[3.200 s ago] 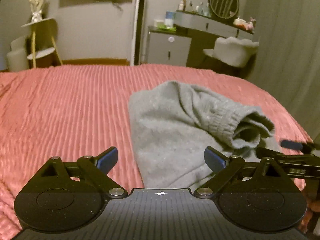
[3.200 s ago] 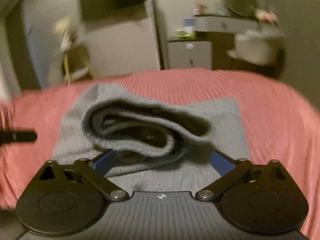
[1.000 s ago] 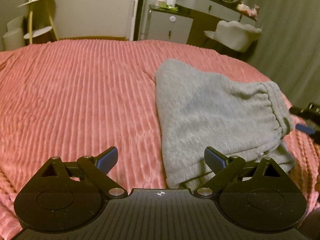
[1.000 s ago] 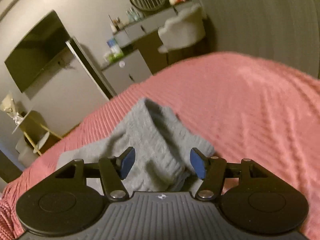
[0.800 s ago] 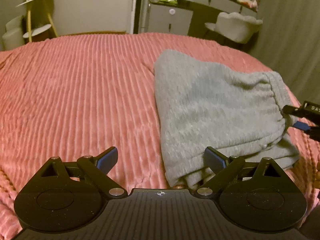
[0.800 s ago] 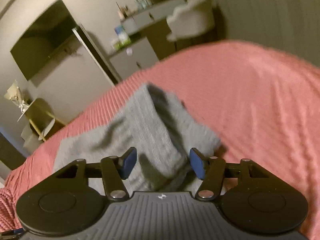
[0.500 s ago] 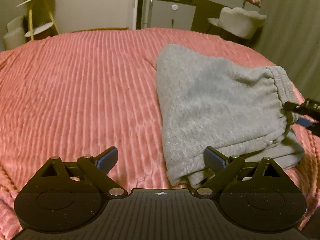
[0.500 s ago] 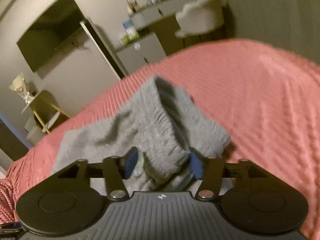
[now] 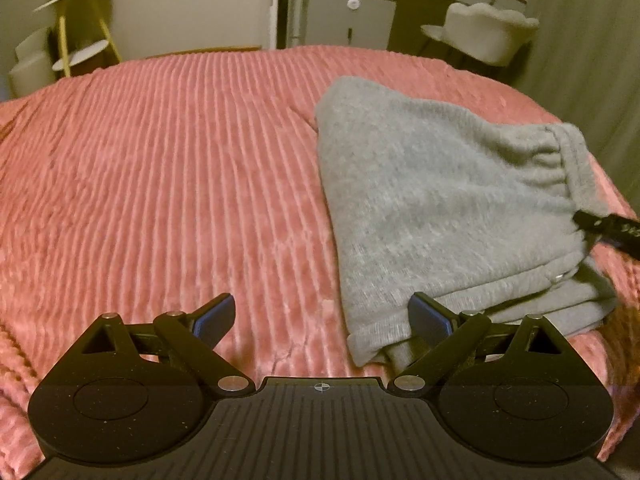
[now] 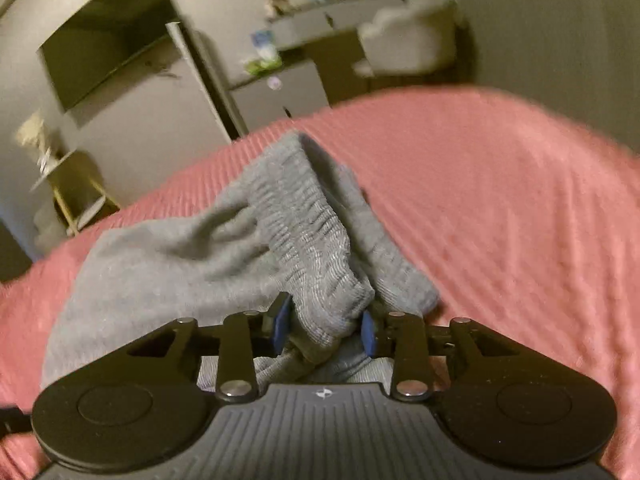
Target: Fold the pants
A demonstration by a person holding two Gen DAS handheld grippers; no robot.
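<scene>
The grey pants (image 9: 440, 208) lie folded into a thick bundle on the right side of the bed (image 9: 160, 200), on its pink ribbed cover. In the left wrist view the bundle is wedge-shaped: narrow at the far end, wider toward the camera, with the gathered elastic waistband on the right edge and several layers stacked at the near edge.

The left hand-held gripper (image 9: 322, 316) hangs over the bed with its 2 blue-padded fingers spread wide apart. Between them is mostly bare cover and the near left corner of the bundle. The right pad (image 9: 428, 316) sits just at the near edge of the cloth; whether it touches the cloth cannot be told.

The right hand-held gripper (image 10: 324, 328) is at the waistband end. Its jaws are closing, and a bunched ridge of ribbed waistband sits between the 2 blue pads, filling the gap, with both pads against the cloth. The fabric rises from the pads in a raised fold. The tip of this gripper also shows at the right edge of the left wrist view, against the waistband.

Beyond the bed stand a pale chair (image 9: 480, 32), a grey cabinet (image 9: 348, 16) and a small round side table (image 9: 76, 20).
</scene>
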